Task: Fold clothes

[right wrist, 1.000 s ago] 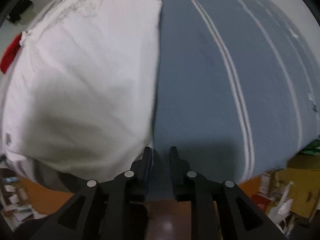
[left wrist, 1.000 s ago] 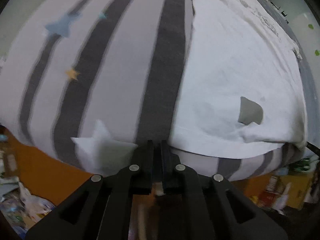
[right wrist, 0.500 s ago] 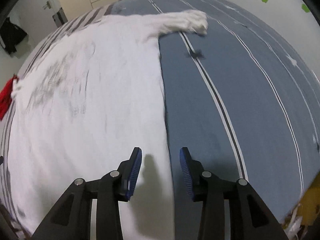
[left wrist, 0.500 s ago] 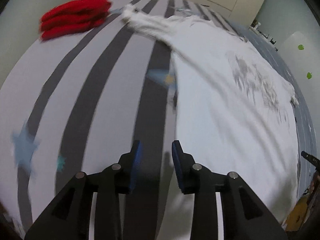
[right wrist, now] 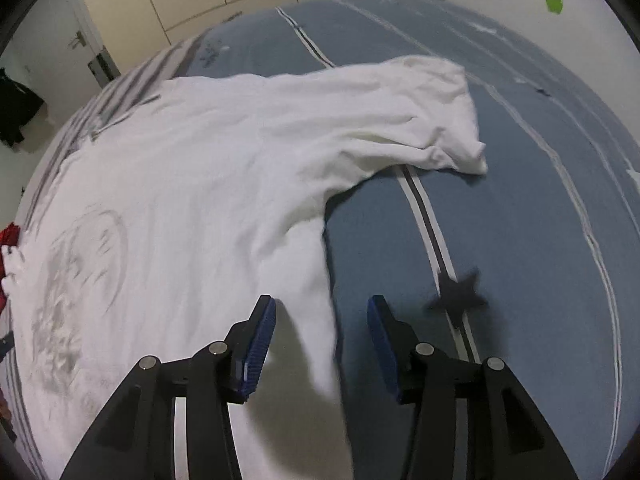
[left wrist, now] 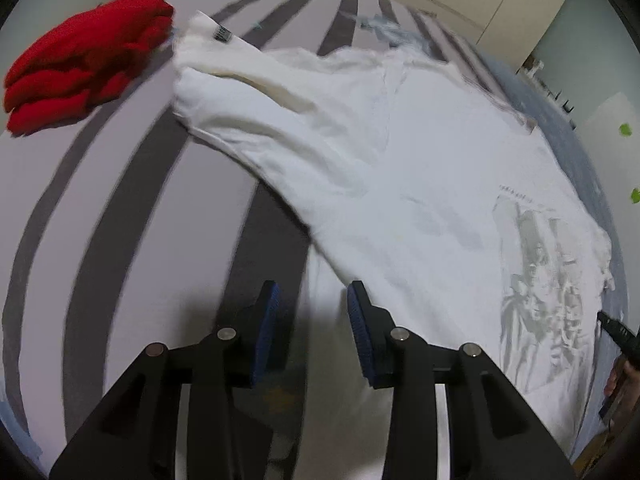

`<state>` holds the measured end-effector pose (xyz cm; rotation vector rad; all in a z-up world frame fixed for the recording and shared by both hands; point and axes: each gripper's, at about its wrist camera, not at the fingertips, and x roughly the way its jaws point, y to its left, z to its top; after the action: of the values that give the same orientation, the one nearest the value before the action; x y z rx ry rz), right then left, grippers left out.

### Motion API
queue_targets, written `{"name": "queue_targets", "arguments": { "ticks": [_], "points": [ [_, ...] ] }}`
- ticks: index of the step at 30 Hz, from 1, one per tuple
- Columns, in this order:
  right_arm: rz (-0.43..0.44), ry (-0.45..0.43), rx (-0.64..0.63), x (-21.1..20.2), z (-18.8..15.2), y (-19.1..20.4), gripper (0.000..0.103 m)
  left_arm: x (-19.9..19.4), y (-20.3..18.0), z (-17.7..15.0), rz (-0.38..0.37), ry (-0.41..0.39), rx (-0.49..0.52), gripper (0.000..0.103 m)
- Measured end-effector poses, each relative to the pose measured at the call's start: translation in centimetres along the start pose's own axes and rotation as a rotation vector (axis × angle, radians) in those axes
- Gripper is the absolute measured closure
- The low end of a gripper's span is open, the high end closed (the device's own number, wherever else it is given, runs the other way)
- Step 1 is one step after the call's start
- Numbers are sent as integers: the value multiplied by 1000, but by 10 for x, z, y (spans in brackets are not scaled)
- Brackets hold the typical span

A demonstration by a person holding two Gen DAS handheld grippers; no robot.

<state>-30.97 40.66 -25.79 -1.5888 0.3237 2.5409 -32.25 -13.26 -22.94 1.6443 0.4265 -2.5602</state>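
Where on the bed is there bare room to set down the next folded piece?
Free: blue bedspread right of the white shirt, below its sleeve; grey striped bedding between the red clothes and the left gripper. The middle is crowded by the spread shirt.

The white shirt's (right wrist: 192,208) near hem runs off the bottom edge — its grey print (left wrist: 540,280) too faint to read.

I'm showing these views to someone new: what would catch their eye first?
A large white T-shirt lies spread flat across the bed, its faded grey print showing, one sleeve reaching toward a red folded garment at the far left. Both the left gripper and right gripper hover open over the shirt's side edges, nothing between their jaws.
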Motion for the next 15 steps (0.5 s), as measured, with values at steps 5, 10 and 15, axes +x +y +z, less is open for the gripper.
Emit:
{"name": "queue_targets", "arguments": {
  "ticks": [5,10,15],
  "points": [
    [48,17,4,23,25,-10,59,12,-9,11,122,15,41,97],
    [46,31,-13,28,37,-21,76,-3,35,15,305,-10,-94,103],
    [-23,26,-17,16,54,-26,72,-18,46,29,229,-30,-73,99]
  ]
}}
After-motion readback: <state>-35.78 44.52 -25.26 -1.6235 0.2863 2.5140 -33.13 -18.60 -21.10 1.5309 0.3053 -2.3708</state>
